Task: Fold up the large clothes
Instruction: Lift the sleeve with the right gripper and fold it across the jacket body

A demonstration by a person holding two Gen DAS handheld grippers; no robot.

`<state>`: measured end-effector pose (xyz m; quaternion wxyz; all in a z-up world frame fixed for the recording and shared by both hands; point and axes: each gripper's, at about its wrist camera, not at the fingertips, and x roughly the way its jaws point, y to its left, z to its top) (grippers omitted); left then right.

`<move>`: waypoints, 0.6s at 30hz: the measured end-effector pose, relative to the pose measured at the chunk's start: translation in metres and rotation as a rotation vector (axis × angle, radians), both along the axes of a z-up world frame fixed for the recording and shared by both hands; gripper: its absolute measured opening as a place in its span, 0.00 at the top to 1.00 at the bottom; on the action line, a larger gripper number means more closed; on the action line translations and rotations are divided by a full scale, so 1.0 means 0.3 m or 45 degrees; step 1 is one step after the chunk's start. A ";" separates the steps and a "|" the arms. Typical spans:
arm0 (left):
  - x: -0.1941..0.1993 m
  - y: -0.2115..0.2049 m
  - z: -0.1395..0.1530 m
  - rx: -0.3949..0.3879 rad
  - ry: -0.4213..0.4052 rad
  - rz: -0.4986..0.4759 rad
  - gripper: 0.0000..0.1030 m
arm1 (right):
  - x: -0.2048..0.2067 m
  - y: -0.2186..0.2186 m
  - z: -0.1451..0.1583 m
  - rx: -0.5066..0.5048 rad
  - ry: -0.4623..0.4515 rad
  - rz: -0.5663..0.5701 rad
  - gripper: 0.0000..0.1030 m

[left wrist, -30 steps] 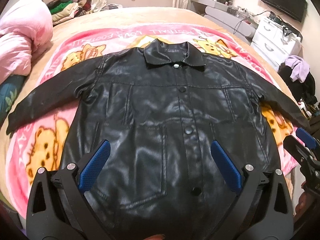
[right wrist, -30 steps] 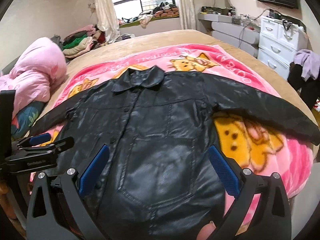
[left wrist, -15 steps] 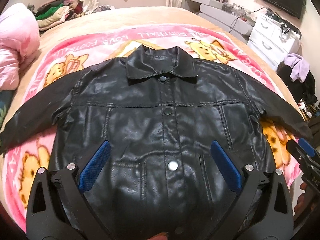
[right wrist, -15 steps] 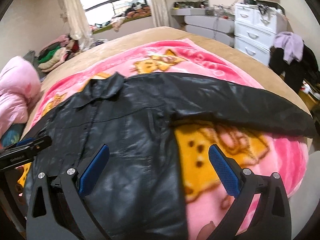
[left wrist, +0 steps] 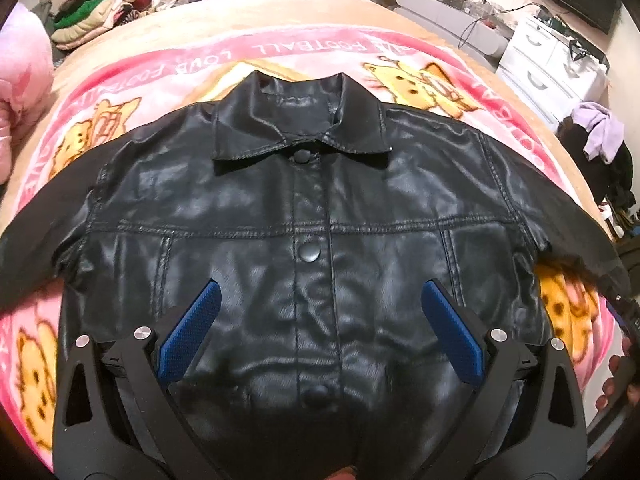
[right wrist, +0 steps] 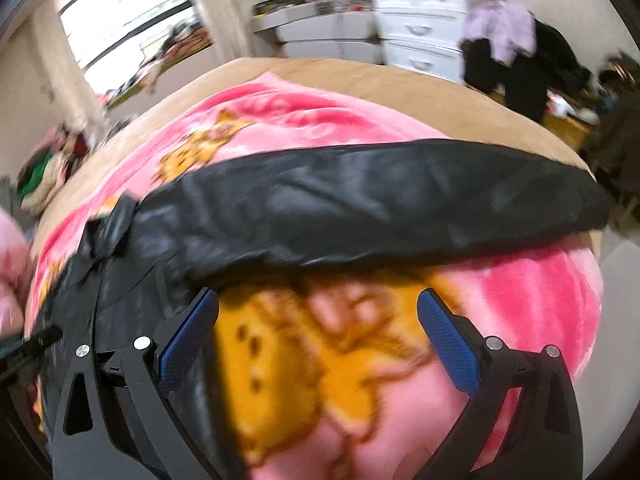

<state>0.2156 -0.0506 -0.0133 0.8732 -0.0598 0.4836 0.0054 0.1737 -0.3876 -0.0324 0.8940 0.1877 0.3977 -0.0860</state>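
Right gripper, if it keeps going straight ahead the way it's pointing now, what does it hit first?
Probably the pink cartoon blanket, which fills the gap between the open right gripper's fingers. Beyond it lies the black jacket's sleeve, stretched across the view. The picture is blurred, so depth is uncertain.

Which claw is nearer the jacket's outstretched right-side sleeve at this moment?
Right. The right claw hangs open just short of the sleeve, over the pink blanket. The left claw is open over the jacket front, near the button placket.
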 end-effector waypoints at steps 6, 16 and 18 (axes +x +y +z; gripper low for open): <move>0.079 0.002 -0.018 -0.029 0.012 -0.005 0.09 | 0.012 -0.206 -0.057 0.177 -0.009 -0.253 0.04; 0.177 0.008 -0.053 -0.062 0.039 0.009 0.09 | 0.006 -0.492 -0.141 0.511 -0.146 -0.568 0.04; 0.184 0.009 -0.055 -0.067 0.042 0.012 0.09 | 0.006 -0.526 -0.155 0.588 -0.175 -0.618 0.04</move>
